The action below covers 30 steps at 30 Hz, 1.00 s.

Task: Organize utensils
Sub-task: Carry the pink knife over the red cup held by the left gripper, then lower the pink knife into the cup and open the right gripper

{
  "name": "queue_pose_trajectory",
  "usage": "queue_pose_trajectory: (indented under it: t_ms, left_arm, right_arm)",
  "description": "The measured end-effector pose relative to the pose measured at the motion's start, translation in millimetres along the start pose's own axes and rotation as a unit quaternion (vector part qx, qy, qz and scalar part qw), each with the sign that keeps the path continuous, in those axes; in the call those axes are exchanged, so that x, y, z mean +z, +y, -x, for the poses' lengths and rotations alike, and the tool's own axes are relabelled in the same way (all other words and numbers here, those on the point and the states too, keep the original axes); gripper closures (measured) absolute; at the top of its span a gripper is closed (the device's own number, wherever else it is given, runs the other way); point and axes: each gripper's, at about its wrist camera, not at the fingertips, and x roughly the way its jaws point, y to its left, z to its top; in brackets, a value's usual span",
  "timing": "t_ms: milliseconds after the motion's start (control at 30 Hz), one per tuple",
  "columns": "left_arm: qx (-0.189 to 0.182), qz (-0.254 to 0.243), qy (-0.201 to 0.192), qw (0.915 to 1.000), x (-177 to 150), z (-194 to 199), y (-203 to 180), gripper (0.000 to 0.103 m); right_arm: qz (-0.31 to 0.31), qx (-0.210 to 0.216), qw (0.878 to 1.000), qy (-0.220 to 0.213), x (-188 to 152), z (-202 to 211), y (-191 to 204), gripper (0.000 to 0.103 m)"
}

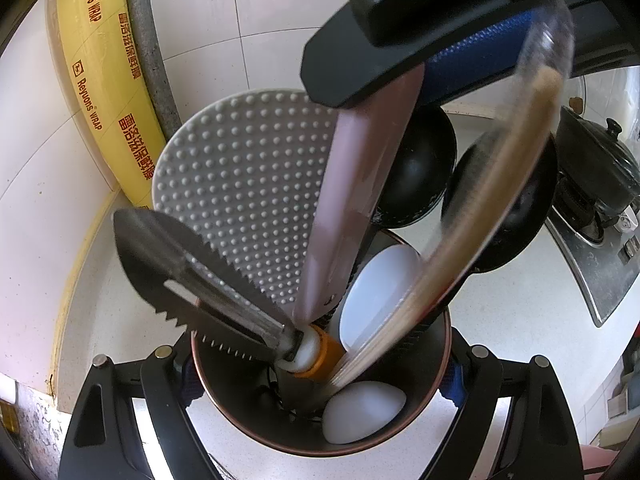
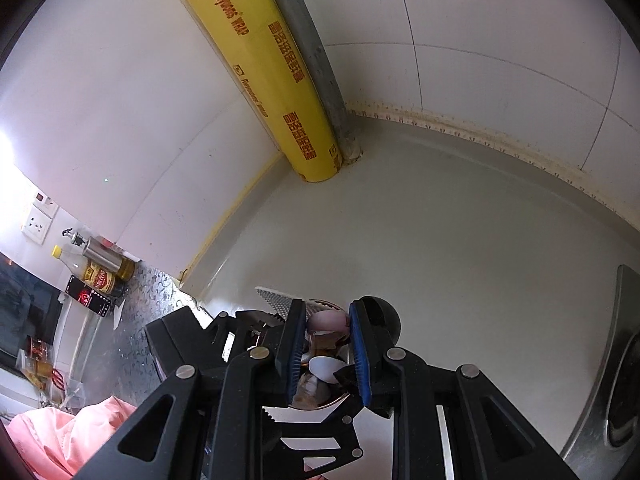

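Inside the dark round holder (image 1: 436,380) our left gripper (image 1: 320,352) clamps, the pink handle (image 1: 352,184) slants toward one o'clock, pinched by our right gripper (image 2: 329,309).

A dark round metal holder with a copper-coloured rim (image 1: 436,396) held a grey round paddle covered in raised dots (image 1: 240,184), a black saw-toothed server (image 1: 160,256), a dusty-pink flat handle (image 1: 360,184), two glossy black ladle bowls (image 1: 424,168), white spoon bowls (image 1: 380,296) and a pale wooden handle (image 1: 500,208) with an orange collar (image 1: 324,356) nearby. The tall cling-wrap roll (image 2: 264,68) was yellow with red lettering, against white wall tiles (image 2: 500,20). The black gripper fingers (image 2: 360,356) carried blue dimpled pads. Pink cloth (image 2: 68,436) showed low left.
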Motion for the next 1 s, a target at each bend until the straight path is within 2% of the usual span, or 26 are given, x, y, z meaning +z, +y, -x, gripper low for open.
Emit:
queue_pose_trajectory:
  t_ms: [433, 733, 967, 1000]
  left_arm:
    - [0.005, 0.003, 0.002, 1.0, 2.2, -2.0, -9.0, 0.014]
    - [0.007, 0.006, 0.003, 1.0, 2.4, -2.3, -8.5, 0.014]
    - [0.007, 0.006, 0.003, 0.9999, 2.4, -2.7, -9.7, 0.014]
    - [0.007, 0.006, 0.003, 0.9999, 2.7, -3.4, -8.7, 0.014]
  right_arm:
    - [-0.002, 0.01, 1.0, 0.012, -3.2, -2.1, -4.1, 0.077]
    - [0.003, -0.006, 1.0, -0.016, -1.7, 17.9, -5.8, 0.076]
    - [-0.027, -0.016, 0.999, -0.031, -7.3, 29.4, -23.9, 0.076]
    - [-0.03, -0.018, 0.999, -0.029, -9.3, 28.8, -26.1, 0.072]
